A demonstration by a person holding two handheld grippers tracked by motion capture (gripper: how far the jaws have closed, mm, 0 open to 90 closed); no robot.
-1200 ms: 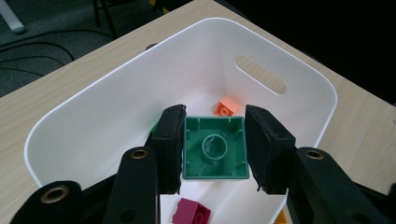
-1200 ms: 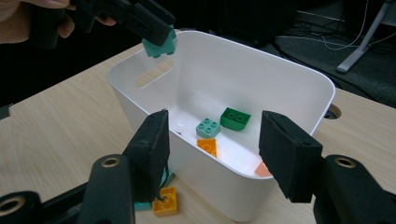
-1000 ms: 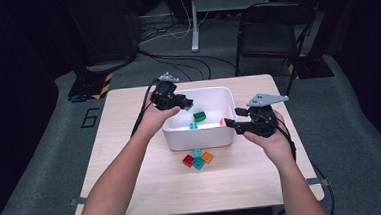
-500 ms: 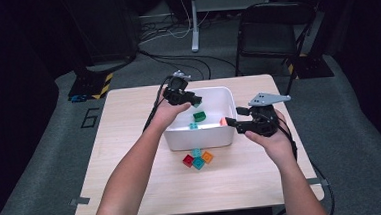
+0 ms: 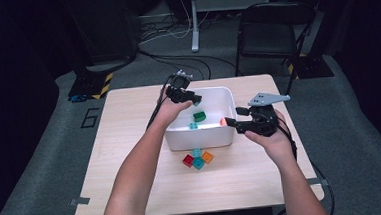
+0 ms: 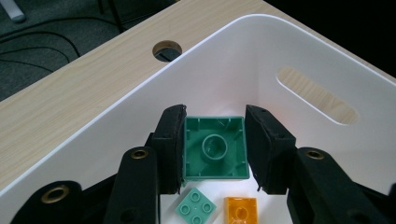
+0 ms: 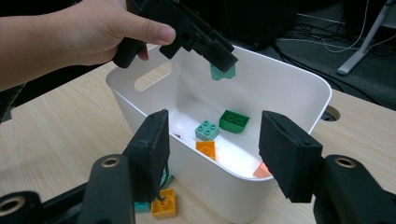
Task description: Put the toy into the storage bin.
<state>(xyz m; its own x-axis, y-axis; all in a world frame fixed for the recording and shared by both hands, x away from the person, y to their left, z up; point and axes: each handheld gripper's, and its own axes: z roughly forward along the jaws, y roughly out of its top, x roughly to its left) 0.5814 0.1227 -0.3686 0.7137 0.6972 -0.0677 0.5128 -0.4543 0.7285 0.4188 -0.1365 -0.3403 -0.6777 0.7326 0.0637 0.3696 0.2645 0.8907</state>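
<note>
My left gripper point(image 5: 196, 100) point(image 6: 215, 116) hangs over the far left part of the white bin point(image 5: 212, 89) point(image 6: 261, 21) point(image 7: 322, 88), shut on a green square brick point(image 6: 215, 149) point(image 7: 223, 73) seen from its hollow underside. On the bin's floor lie a dark green brick point(image 5: 199, 116) point(image 7: 234, 121), a light teal brick point(image 6: 196, 207) point(image 7: 207, 130) and an orange brick point(image 6: 240, 210) point(image 7: 206, 149). At the bin's near right wall my right gripper point(image 5: 231, 121) point(image 7: 215, 119) stands open, nothing between its jaws. A salmon piece point(image 7: 261, 170) shows beside its right jaw; whether they touch I cannot tell.
A small cluster of red point(image 5: 188, 161), teal point(image 5: 198, 162) and orange point(image 5: 207, 156) bricks lies on the wooden table point(image 5: 130, 141) just in front of the bin. A round cable hole point(image 6: 167, 49) is in the tabletop behind the bin. A chair point(image 5: 269, 27) stands beyond the table.
My left gripper has moved to the right and slightly down with the green brick, from the bin's left rim to over its inside. The right gripper has stayed still.
</note>
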